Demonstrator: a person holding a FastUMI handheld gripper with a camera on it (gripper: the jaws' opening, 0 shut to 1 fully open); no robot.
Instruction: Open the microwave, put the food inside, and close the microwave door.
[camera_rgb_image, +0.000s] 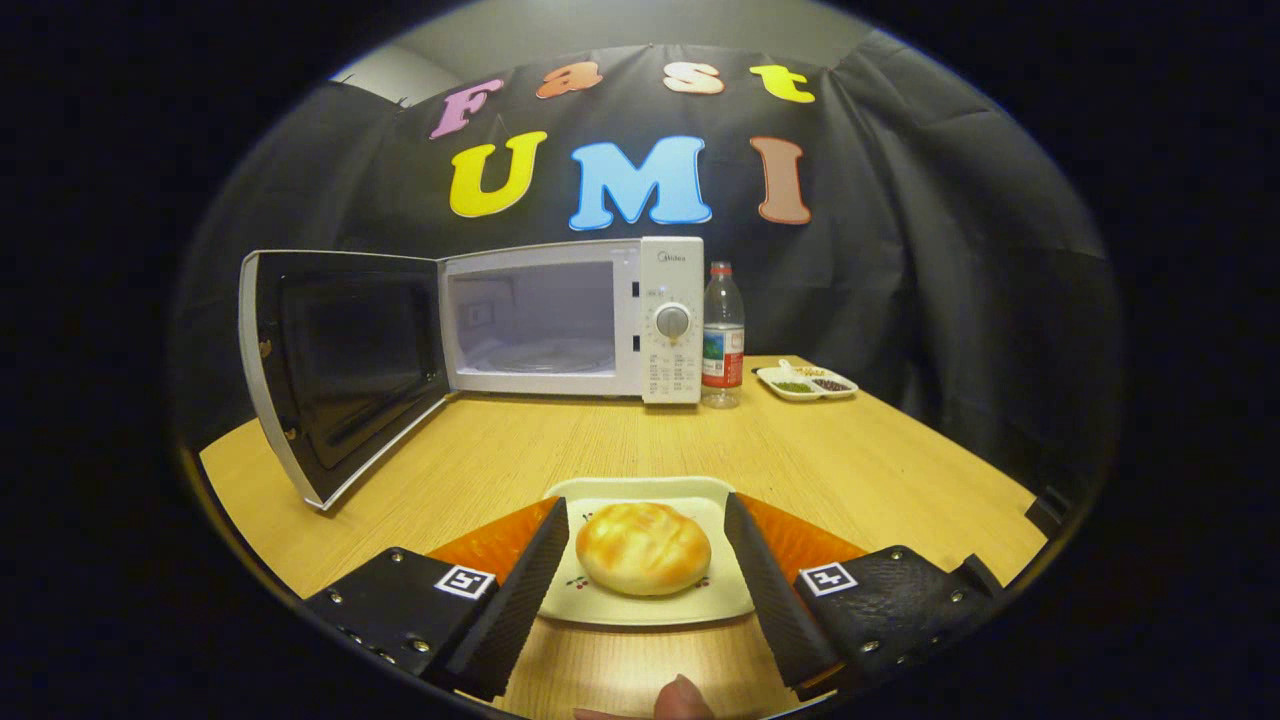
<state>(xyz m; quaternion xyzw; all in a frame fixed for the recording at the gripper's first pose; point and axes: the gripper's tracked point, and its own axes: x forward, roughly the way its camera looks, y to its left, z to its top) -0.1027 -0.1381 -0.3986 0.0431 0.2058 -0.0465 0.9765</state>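
tongs (646, 520): I have them spread wide, gripping nothing; the fingers (520, 590) sit either side of the plate, and I can't tell if they touch its rim
bun (643, 548): round, golden, lying on the plate between my fingers
plate (640, 492): white, squarish, flat on the wood worktop (560, 440) just ahead of me, orange mat (495, 545) showing beside it
microwave (570, 320): white, at the back of the worktop, well beyond the plate; cavity lit and bare apart from the turntable
door (335, 365): swung fully open to the side, dark glass facing me
bottle (722, 338): clear, red cap, upright just beside the microwave's dial panel
dish (806, 381): small white divided one, near the bottle, dark bits in its compartments
fingertip (683, 697): a person's, at the near edge, between my fingers
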